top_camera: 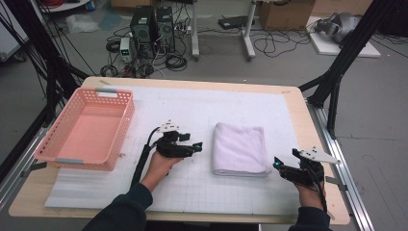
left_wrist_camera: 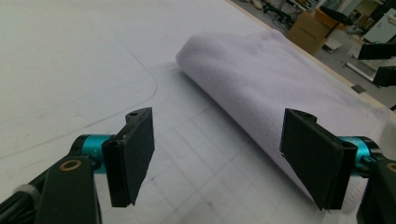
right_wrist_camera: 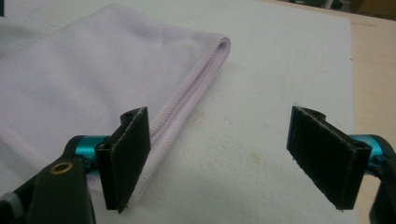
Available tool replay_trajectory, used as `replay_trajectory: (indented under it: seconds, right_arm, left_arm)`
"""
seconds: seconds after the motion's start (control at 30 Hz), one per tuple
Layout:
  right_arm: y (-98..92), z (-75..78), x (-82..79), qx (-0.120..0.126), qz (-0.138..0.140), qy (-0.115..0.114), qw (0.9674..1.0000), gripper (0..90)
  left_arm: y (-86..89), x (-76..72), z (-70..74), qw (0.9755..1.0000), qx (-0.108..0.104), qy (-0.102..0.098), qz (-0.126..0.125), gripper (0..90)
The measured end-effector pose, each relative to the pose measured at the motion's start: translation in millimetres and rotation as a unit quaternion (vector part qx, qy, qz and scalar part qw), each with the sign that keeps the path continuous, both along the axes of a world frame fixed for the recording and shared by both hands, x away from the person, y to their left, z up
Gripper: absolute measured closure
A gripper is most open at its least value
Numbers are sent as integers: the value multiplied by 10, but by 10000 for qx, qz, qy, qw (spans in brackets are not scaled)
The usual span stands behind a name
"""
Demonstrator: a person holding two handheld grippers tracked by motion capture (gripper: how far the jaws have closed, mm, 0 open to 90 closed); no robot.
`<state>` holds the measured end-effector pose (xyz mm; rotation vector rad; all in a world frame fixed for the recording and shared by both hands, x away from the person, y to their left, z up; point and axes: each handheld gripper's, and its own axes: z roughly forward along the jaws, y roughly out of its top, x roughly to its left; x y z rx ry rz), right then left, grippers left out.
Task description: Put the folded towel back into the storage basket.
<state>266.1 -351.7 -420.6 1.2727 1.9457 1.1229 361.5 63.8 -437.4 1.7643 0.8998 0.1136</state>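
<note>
While the folded white towel (top_camera: 240, 148) is lying mid-worktop (top_camera: 293, 103), the left tool (top_camera: 196, 147) is hovering at its nine o'clock and the right tool (top_camera: 278, 163) at its four o'clock, both with jaws spread apart, gripping nothing. At ten o'clock, a pink basket (top_camera: 86, 128) is sitting.

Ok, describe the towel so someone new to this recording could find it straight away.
On the white gridded mat covering the wooden table, look right of centre. The towel lies there, folded into a pale lilac rectangle between the two claws, far from the pink basket at the left and the only cloth.
</note>
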Motion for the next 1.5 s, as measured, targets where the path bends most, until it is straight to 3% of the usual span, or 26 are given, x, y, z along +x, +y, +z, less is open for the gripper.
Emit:
replay_trajectory:
  seconds: [0.27,0.33,0.5,0.57,0.63,0.87,0.93,1.0,1.07,1.17,1.33,1.5]
  right_arm:
    - [35,-23,24,-49,99,60,9999,206]
    - [32,-26,28,-53,100,59,9999,206]
    - [34,-26,39,-21,108,55,9999,206]
    - [41,-29,37,-25,109,63,9999,206]
    - [44,-33,42,-27,114,73,9999,206]
    - [51,-45,51,-38,129,88,9999,206]
    - [51,-46,50,-36,126,89,9999,206]
    - [50,-52,52,-2,134,96,9999,206]
    - [47,-57,54,-4,136,112,9998,206]
    - [46,-62,55,13,120,122,9999,206]
    - [42,-69,62,29,120,132,9998,206]
    - [41,-69,62,35,105,141,9998,206]
  left_arm:
    - [-295,116,-73,9994,174,268,-105,252]
    - [-353,130,-67,9991,276,291,-103,242]
    - [-469,145,-76,9990,273,327,-137,219]
    - [-510,147,-118,9981,343,463,-198,219]
    - [-547,144,-144,9977,265,594,-187,222]
    - [-633,123,-155,9971,463,570,-179,229]
    - [-670,108,-157,9965,565,574,-213,255]
    - [-714,84,-147,9956,794,417,-266,265]
    - [-757,64,-144,9951,871,362,-298,282]
    - [-803,30,-141,9950,892,304,-334,340]
    - [-836,37,-147,9948,875,393,-345,412]
    - [-848,35,-148,9950,734,506,-440,598]
